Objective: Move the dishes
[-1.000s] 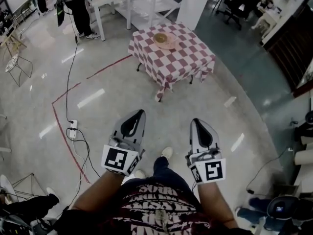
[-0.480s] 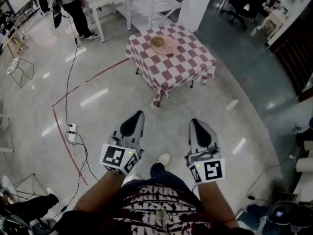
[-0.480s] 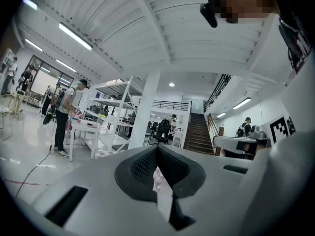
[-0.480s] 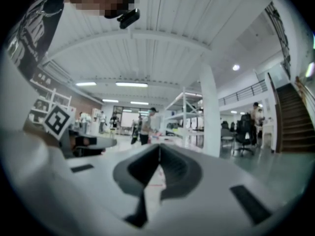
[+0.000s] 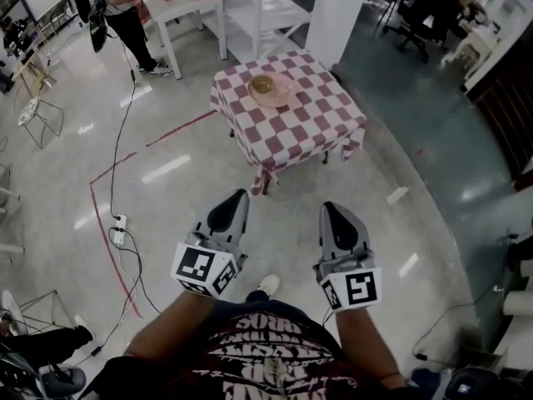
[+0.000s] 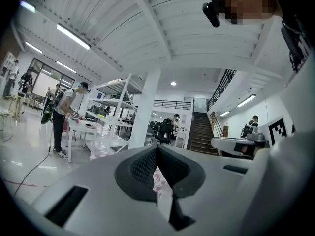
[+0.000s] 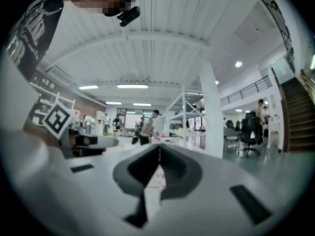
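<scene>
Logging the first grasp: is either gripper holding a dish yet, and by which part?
Nothing is held. The left gripper and right gripper are both shut and empty; the dishes sit on the checkered table ahead, untouched.

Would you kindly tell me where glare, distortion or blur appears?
Head view: light streaks glare on the glossy floor; checkered table sharp. Left gripper view: fisheye curve, left claw soft. Right gripper view: same, right claw soft too.

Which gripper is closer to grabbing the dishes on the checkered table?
Left, probably, but only slightly. The left gripper sits a bit nearer the pink plate and bowl on the checkered table than the right gripper does. Both are far from it, jaws shut and empty.
</scene>
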{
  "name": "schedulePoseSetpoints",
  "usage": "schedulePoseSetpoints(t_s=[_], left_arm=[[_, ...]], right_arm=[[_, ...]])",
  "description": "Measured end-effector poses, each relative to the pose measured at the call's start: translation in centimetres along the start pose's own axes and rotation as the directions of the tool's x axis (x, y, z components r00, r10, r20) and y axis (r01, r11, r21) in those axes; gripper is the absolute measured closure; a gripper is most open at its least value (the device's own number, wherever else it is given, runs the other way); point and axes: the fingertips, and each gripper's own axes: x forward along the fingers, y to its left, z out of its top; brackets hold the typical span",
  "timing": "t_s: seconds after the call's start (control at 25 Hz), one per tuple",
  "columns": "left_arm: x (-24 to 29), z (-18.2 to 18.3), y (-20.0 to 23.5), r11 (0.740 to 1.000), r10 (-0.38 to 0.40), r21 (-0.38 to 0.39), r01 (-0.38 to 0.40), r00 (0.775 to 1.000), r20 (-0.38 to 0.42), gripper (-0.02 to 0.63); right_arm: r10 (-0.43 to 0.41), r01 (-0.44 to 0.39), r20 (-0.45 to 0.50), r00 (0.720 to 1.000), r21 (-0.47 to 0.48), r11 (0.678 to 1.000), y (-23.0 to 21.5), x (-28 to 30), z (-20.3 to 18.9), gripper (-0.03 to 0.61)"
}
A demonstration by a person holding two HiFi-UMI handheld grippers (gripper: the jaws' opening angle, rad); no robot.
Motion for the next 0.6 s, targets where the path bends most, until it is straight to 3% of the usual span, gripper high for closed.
schedulePoseSetpoints(t_s=[0.4,0.6], left_arm=[[1.9,3.7,1.0,0.991,0.106,0.071,-0.111,0.992,0.072,0.586],[2.9,2.7,-0.3,0.992,0.090,0.083,-0.093,0.995,0.047,0.586]], right_arm=[[0.059,-0.060,0.035,0.998,0.043,0.997,-2.8,0.9,-0.2,0.545],[0.052,-0.054,0.034,0.998,0.063,0.997,-3.9,0.5,-0.3,0.545]])
